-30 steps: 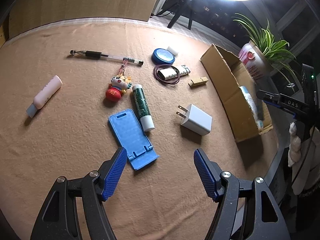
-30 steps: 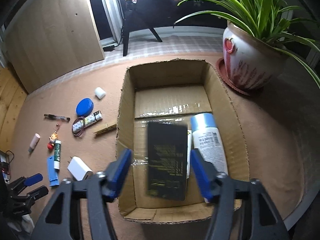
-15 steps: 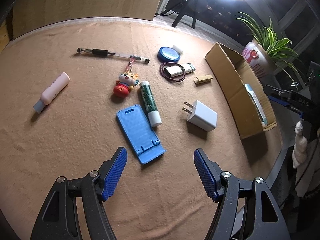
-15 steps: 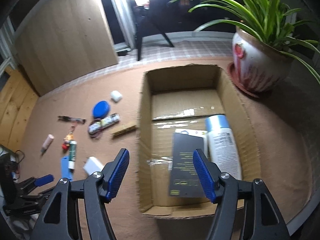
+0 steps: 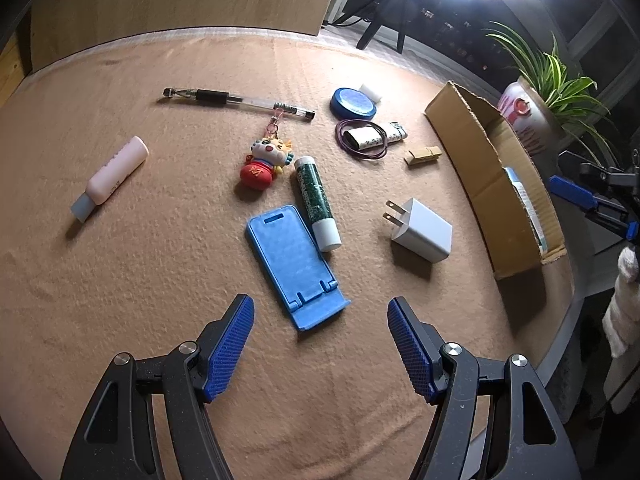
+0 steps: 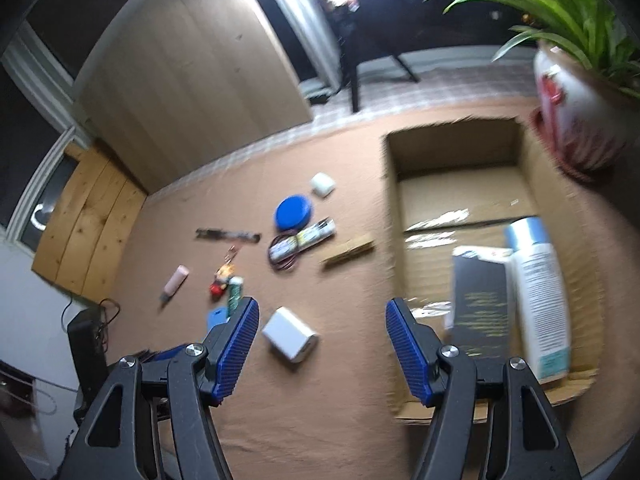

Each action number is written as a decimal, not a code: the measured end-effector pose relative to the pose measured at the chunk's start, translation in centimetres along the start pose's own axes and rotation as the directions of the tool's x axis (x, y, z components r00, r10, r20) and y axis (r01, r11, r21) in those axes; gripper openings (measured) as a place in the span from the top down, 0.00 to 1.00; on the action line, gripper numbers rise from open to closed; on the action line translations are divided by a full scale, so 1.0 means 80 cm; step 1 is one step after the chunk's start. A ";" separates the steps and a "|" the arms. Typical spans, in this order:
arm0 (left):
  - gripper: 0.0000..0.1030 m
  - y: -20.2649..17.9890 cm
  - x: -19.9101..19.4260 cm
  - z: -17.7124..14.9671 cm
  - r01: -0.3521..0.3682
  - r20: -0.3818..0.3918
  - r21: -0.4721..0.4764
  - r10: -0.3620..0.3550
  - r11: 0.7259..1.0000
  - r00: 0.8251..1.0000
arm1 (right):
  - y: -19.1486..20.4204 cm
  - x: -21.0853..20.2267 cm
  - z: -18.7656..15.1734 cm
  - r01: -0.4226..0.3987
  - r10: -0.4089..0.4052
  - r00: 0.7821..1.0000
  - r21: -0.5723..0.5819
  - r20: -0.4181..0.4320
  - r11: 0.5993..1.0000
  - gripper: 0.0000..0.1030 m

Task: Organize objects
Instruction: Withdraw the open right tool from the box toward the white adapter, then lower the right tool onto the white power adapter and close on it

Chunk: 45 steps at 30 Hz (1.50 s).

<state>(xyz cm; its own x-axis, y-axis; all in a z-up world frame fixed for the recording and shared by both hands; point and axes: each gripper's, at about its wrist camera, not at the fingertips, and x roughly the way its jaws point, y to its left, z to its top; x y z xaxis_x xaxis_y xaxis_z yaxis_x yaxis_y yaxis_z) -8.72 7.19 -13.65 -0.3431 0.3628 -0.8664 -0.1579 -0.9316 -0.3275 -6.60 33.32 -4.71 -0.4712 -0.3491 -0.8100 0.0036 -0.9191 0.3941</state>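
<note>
Two blue-padded fingers of the left gripper (image 5: pixel 320 344) stand spread wide above the tan-covered surface (image 5: pixel 120 280), nothing between them. Just ahead lies a blue phone stand (image 5: pixel 294 264), flat, its lip toward the camera. A green glue stick (image 5: pixel 316 204) with a white cap lies touching its right edge. Beyond that sits a red-and-white cartoon keychain (image 5: pixel 264 162), its pink clasp reaching to a clear pen (image 5: pixel 240 101). Off to the left, well apart, a pale pink tube (image 5: pixel 112 178). To the right, a white plug charger (image 5: pixel 422 230), prongs facing left. Farther back: a round blue tin (image 5: pixel 353 102), a patterned little stick inside a purple hair loop (image 5: pixel 362 138), and a wooden clothespin (image 5: pixel 423 156). The open cardboard box (image 5: pixel 484 184) sits at the right edge.

Over to the right wrist view, somewhat blurred: the right gripper (image 6: pixel 320 346) is also spread and empty, poised over the bare surface between the charger (image 6: pixel 290 338) and the box (image 6: pixel 394 240). Inside the box lie a black flat pack (image 6: pixel 478 304) and a white bottle with a blue cap (image 6: pixel 540 296), side by side. A potted plant (image 6: pixel 576 120) stands just past the box.
</note>
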 end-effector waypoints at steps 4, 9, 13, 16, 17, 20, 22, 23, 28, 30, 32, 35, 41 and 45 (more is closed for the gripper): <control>0.30 0.000 0.004 0.010 -0.012 0.006 0.003 0.012 1.000 1.000 | 0.022 0.033 -0.006 -0.008 0.006 0.998 -0.036 -0.055 0.999 0.43; 0.34 -0.002 0.007 0.027 -0.023 0.019 0.018 0.022 1.000 1.000 | 0.041 0.074 -0.011 0.002 -0.011 0.994 -0.079 -0.113 0.997 0.47; 0.38 -0.006 0.010 0.036 -0.021 0.021 0.024 0.021 0.999 1.000 | 0.040 0.096 -0.011 0.027 -0.039 0.989 -0.084 -0.145 0.996 0.48; 0.38 -0.007 0.013 0.035 -0.020 0.018 0.029 0.020 0.999 1.000 | 0.037 0.107 -0.011 0.037 -0.049 0.987 -0.079 -0.155 0.996 0.48; 0.38 -0.006 0.014 0.033 -0.022 0.014 0.027 0.021 0.999 1.000 | 0.036 0.110 -0.010 0.039 -0.051 0.986 -0.079 -0.158 0.996 0.48; 0.38 -0.004 0.020 0.029 -0.026 0.000 0.022 0.026 0.999 1.000 | 0.036 0.121 -0.011 0.033 -0.047 0.982 -0.080 -0.181 0.996 0.48; 0.38 -0.003 0.022 0.028 -0.029 -0.005 0.022 0.029 0.999 1.000 | 0.038 0.127 -0.013 0.034 -0.049 0.981 -0.082 -0.190 0.996 0.48; 0.38 -0.003 0.024 0.027 -0.032 -0.008 0.023 0.032 0.999 0.999 | 0.038 0.131 -0.013 0.034 -0.049 0.980 -0.080 -0.195 0.996 0.48; 0.38 -0.007 0.026 0.026 -0.038 -0.007 0.030 0.038 0.999 0.999 | 0.036 0.143 -0.017 0.005 -0.016 0.972 -0.049 -0.236 0.999 0.48; 0.38 -0.009 0.025 0.025 -0.038 -0.005 0.036 0.038 0.999 0.999 | 0.037 0.145 -0.020 -0.011 0.000 0.968 -0.043 -0.251 0.999 0.48; 0.38 -0.010 0.023 0.023 -0.033 -0.003 0.038 0.033 0.999 0.999 | 0.040 0.145 -0.024 -0.015 0.000 0.966 -0.057 -0.258 0.998 0.50; 0.38 -0.011 0.021 0.019 -0.021 -0.005 0.035 0.021 0.999 1.000 | 0.046 0.148 -0.028 0.017 -0.041 0.966 -0.095 -0.255 0.995 0.55; 0.39 -0.026 0.017 0.014 0.007 0.000 0.063 -0.007 0.998 1.000 | 0.045 0.150 -0.031 0.025 -0.053 0.964 -0.109 -0.262 0.994 0.61; 0.40 -0.041 0.023 0.012 0.036 -0.011 0.093 -0.035 0.995 0.999 | 0.044 0.151 -0.031 0.022 -0.050 0.963 -0.109 -0.265 0.994 0.61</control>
<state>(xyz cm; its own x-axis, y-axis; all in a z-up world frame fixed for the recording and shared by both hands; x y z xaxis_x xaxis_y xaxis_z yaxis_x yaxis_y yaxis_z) -9.74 10.94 -13.78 -0.3269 0.3948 -0.8587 -0.2554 -0.9117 -0.3219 -10.10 25.40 -14.15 -0.2199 -0.3387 -0.9148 0.0892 -0.9409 0.3268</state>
